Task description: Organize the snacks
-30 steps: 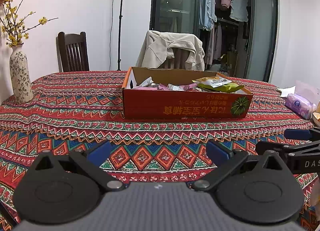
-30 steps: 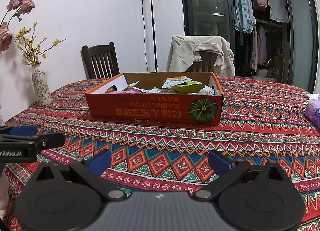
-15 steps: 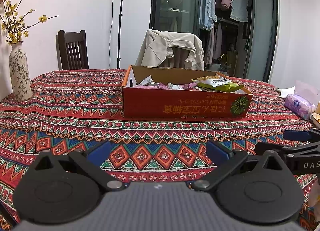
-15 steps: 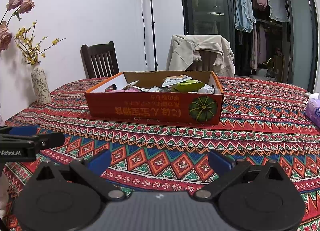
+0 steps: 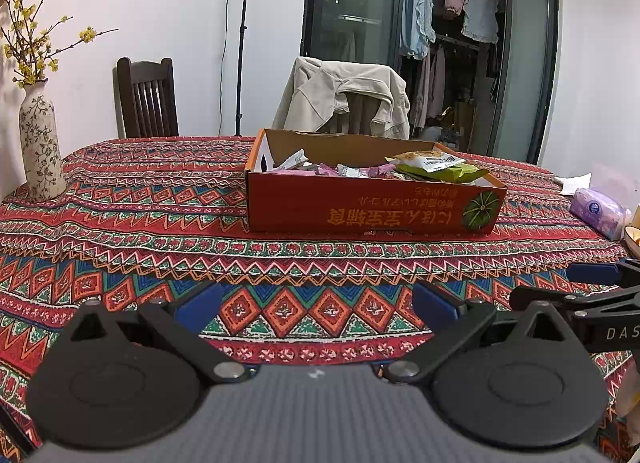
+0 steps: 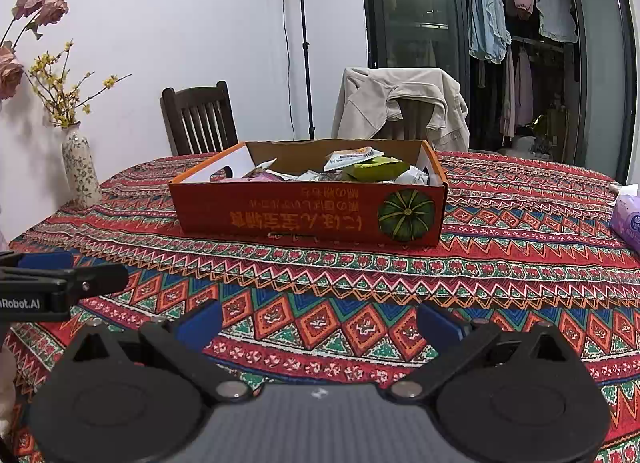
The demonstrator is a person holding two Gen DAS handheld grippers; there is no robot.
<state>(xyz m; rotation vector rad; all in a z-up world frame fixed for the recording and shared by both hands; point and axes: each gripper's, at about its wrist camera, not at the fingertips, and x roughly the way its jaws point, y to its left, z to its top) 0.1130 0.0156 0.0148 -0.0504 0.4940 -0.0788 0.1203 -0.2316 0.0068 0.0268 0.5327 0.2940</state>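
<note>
A shallow orange cardboard box (image 5: 372, 207) (image 6: 308, 215) with a green pumpkin picture stands mid-table. It holds several snack packets, among them a green bag (image 5: 444, 173) (image 6: 374, 169) and small pink wrappers (image 5: 332, 171). My left gripper (image 5: 316, 303) hovers open over the patterned cloth, well short of the box, nothing between its blue pads. My right gripper (image 6: 320, 321) is likewise open and empty, a similar distance from the box. Each gripper shows at the edge of the other's view.
A flowered vase (image 5: 40, 143) (image 6: 82, 171) with yellow sprigs stands at the table's left edge. A purple tissue pack (image 5: 598, 211) (image 6: 628, 223) lies at the right. Two chairs stand behind the table, one (image 5: 352, 103) draped with a beige jacket. A light stand (image 6: 302, 43) is behind.
Both views have shifted slightly, with the box sitting a little lower and nearer in the frames. Both grippers stay open.
</note>
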